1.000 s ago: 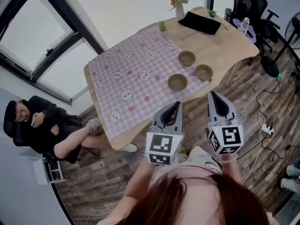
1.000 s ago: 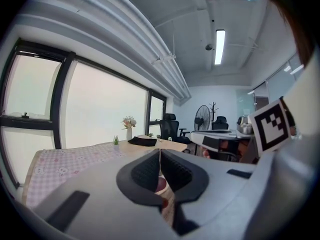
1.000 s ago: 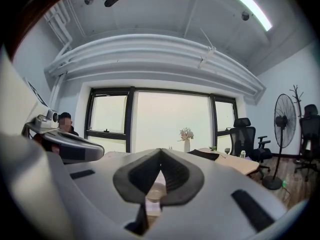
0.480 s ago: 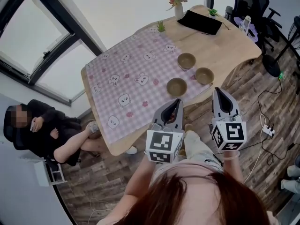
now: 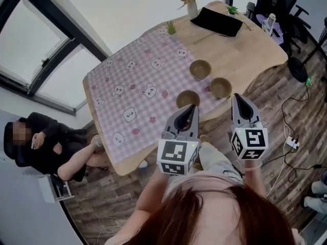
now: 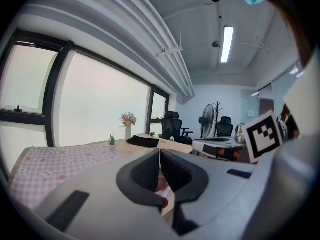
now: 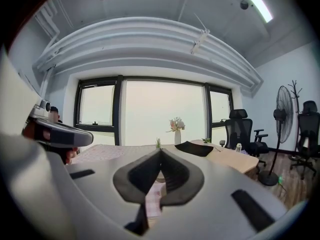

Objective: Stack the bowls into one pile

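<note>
A: Bowls: count and position?

B: Three brown bowls, all apart on the tabletop (image 5: 255, 50), none stacked. The far bowl (image 5: 200, 69) sits on the pink checked cloth (image 5: 127, 93). The right bowl (image 5: 220, 87) is by the cloth's right border. The near bowl (image 5: 188, 99) is close to the front edge.

A: Grippers?

B: The left gripper (image 5: 191, 107) is held low before the table, and from the head view its tip overlaps the near bowl's rim. I cannot tell its height. Its fingers (image 6: 144, 173) are pressed together with nothing between them. The right gripper (image 5: 238, 97) is just short of the right bowl, its fingers (image 7: 176, 176) likewise closed and empty.

A: Surroundings?

B: A vase (image 5: 191, 6) of flowers and a black pad (image 5: 218, 22) are at the far end. A seated person (image 5: 43, 142) is to the left, well apart from the table.
</note>
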Action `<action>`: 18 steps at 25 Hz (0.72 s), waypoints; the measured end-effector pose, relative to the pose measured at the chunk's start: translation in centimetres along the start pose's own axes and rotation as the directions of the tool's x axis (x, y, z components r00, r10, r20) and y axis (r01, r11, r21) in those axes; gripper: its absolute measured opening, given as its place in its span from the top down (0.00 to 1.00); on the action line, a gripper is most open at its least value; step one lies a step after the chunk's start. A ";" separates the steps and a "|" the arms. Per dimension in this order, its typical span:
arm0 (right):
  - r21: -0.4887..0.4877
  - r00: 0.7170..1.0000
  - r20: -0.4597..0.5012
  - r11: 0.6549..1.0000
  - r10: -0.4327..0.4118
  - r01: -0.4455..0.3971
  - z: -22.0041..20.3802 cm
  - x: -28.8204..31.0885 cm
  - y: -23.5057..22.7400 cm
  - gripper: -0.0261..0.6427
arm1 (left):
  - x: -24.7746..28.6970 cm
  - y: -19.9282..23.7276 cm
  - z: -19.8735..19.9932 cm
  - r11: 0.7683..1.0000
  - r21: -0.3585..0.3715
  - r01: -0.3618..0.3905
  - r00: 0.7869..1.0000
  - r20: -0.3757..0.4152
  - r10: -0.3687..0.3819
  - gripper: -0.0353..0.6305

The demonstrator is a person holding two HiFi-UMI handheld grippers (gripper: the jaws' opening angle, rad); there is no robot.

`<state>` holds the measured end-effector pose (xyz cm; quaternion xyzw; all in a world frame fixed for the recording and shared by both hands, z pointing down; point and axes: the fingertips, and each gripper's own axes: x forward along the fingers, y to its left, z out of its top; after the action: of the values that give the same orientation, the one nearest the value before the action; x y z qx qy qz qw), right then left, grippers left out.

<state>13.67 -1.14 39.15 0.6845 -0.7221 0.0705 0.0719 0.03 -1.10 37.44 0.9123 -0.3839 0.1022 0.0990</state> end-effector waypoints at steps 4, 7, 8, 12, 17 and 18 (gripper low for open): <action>-0.005 0.999 -0.033 1.000 0.005 -0.005 -1.2 2.0 -1.3 0.96 | 2.3 0.0 -0.2 1.000 -0.015 0.014 1.000 -0.010 -0.014 0.93; -0.012 0.998 -0.060 1.000 0.006 -0.007 -2.0 3.3 -2.4 0.96 | 3.9 0.0 -0.4 0.999 -0.024 0.023 1.000 -0.021 -0.023 0.93; -0.013 0.998 -0.068 1.000 0.006 -0.006 -2.3 3.7 -2.8 0.96 | 4.4 0.1 -0.4 0.999 -0.024 0.025 0.999 -0.025 -0.026 0.93; -0.030 0.994 -0.109 0.999 0.015 -0.019 -3.6 5.5 -3.8 0.96 | 6.3 0.3 -0.5 0.999 -0.032 0.035 0.999 -0.035 -0.036 0.93; -0.048 0.985 -0.170 0.998 0.040 -0.049 -5.4 7.5 -4.9 0.93 | 8.2 0.6 -0.3 0.999 -0.034 0.033 0.999 -0.039 -0.035 0.93; -0.051 0.982 -0.183 0.997 0.043 -0.053 -5.7 7.8 -5.1 0.92 | 8.6 0.7 -0.2 0.999 -0.036 0.031 0.999 -0.041 -0.033 0.93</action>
<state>18.40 -7.91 46.36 0.6552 -0.7305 0.1143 0.1547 5.37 -7.33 39.98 0.9142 -0.3689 0.1126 0.1246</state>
